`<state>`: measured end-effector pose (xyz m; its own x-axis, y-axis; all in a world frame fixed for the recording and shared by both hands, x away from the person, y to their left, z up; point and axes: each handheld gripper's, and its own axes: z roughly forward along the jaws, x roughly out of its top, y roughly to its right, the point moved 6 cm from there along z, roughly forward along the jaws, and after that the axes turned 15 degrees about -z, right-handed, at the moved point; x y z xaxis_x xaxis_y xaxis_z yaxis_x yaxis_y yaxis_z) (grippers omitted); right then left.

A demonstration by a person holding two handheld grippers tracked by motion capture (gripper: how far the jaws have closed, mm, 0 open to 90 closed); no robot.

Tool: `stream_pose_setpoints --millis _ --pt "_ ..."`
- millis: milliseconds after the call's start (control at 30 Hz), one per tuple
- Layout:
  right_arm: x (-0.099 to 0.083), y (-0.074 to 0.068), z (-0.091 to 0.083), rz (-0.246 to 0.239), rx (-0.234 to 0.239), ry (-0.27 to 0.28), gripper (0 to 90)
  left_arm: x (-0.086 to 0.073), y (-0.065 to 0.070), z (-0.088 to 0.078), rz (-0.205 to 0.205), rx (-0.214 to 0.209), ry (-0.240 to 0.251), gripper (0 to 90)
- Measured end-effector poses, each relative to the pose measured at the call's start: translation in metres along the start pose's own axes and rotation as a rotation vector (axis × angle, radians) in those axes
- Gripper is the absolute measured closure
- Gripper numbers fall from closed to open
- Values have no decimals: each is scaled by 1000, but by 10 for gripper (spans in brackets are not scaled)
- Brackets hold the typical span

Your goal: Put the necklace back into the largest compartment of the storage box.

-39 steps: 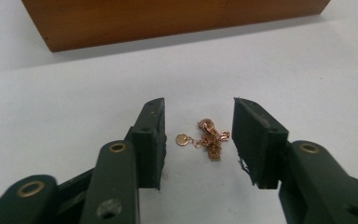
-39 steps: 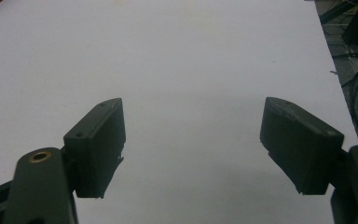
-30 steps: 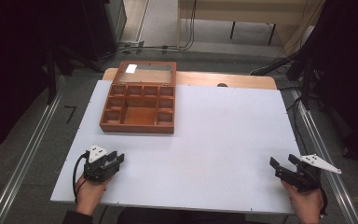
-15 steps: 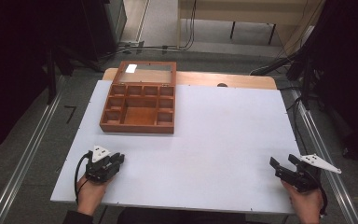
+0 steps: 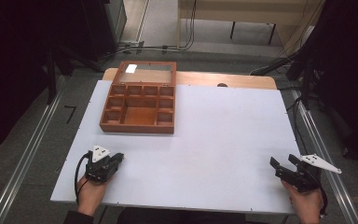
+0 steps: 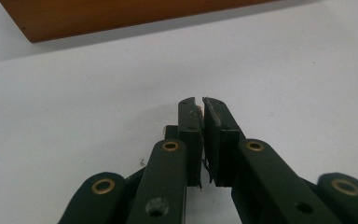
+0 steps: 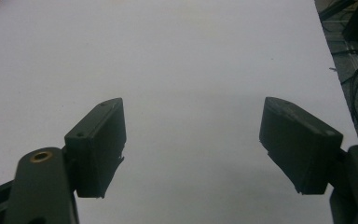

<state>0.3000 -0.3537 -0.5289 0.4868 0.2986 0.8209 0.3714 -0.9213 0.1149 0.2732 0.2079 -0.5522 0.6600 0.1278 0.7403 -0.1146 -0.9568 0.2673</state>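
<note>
I note the left gripper [image 5: 116,159] at the near left corner of the white table [image 5: 223,135], well short of the wooden compartment box [image 5: 139,103]. Its jaws have just been closing and now sit pressed together with nothing between them. The box rests open at the table's far left, well apart from both tools. At the near right corner I find the right gripper [image 5: 282,164], its jaws spread wide over bare tabletop.
</note>
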Motion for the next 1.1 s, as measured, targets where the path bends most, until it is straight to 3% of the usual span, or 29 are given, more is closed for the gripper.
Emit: stream_pose_setpoints --millis 233,633,1100 --pt "0 0 0 -3 -2 0 210 5 -3 -6 -40 -19 28 857" --pt "0 1 0 -3 -3 -1 210 13 -4 -13 -73 -39 61 857" --pt "0 2 -1 1 -5 3 210 20 6 -17 -77 -58 74 857"
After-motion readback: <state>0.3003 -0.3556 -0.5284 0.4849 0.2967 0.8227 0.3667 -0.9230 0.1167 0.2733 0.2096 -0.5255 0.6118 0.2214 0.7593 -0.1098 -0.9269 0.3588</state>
